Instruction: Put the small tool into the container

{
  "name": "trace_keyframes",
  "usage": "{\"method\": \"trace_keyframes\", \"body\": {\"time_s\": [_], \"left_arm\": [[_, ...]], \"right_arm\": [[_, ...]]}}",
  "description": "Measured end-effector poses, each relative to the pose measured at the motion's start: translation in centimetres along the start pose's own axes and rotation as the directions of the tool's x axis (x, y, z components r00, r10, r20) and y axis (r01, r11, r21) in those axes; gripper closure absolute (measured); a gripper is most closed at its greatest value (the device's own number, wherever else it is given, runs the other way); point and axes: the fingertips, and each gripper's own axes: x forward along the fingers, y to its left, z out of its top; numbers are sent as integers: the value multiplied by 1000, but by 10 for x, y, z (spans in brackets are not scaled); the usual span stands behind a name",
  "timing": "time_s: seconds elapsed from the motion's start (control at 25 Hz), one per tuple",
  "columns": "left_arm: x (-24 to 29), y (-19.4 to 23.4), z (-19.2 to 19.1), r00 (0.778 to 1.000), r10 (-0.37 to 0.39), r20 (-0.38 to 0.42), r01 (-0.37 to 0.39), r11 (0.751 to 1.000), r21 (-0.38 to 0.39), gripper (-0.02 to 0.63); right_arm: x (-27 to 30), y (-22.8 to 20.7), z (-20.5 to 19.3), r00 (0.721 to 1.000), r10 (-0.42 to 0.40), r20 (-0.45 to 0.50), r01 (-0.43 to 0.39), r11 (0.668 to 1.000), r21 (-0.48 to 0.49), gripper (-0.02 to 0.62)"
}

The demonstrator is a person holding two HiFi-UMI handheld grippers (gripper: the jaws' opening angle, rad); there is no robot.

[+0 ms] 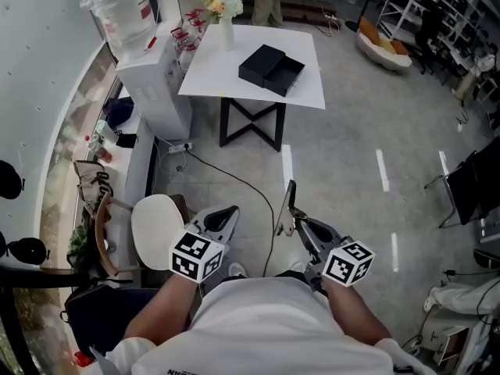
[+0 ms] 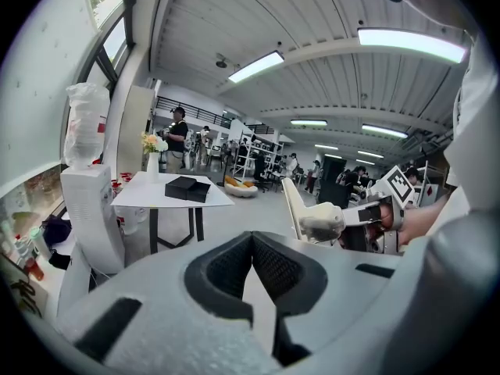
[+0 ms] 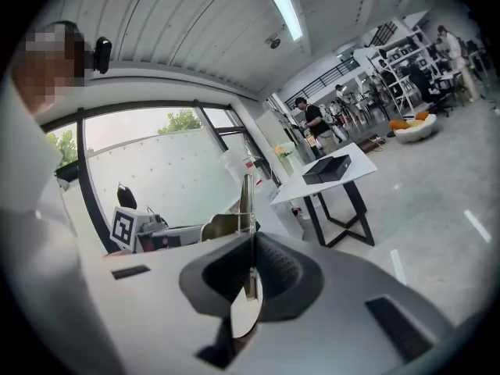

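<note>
Surface (image 1: 207, 73): white top on crossed black legs, well ahead across the floor. It looks smooth and hard, so I judge a nudged box would skid.
Vase (image 1: 226, 31): on the surface's far-left part, near the box. It is slim, white and holds flowers. A careless reach could tip it.
Left tool (image 2: 252, 239): jaws are closed on each other with nothing between them. It is held low, just left of the other tool, and its idle tip could knock the load.
Cable (image 1: 234, 180): a thin black cord snakes over the grey floor between the person and the surface. It looks like a trip or snag hazard on the way over.
Box (image 1: 271, 69): the container, matt black and square-edged, in two shallow halves touching side by side. Cannot tell which half is the open one. A long piece may overhang the rim, or bounce if dropped from height.
Metal strip (image 3: 247, 205): the task's thing. It is pinched low down in the right tool, stands up past the tips, and is well apart from the box. It is thin, flat, shiny and hard, with little face for the pads, so a jolt could pivot it or let it slip.
Right tool (image 3: 250, 241): clamped shut on the strip. It has ribbed black pads, a pale grey shell and a marker cube behind. A loosened squeeze would drop the strip on the floor.
</note>
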Motion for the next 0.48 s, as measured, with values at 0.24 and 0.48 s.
{"method": "trace_keyframes", "body": {"time_s": [0.24,0.48], "left_arm": [[-24,25,-26,1000,11,-29,-12,999,-31,597],[-22,35,-35,999,10,-38,-12,998,-62,597]], "right_arm": [[16,16,-21,1000,-10,-15,10,1000,28,584],[27,12,-22,999,-28,-28,29,998,49,584]]}}
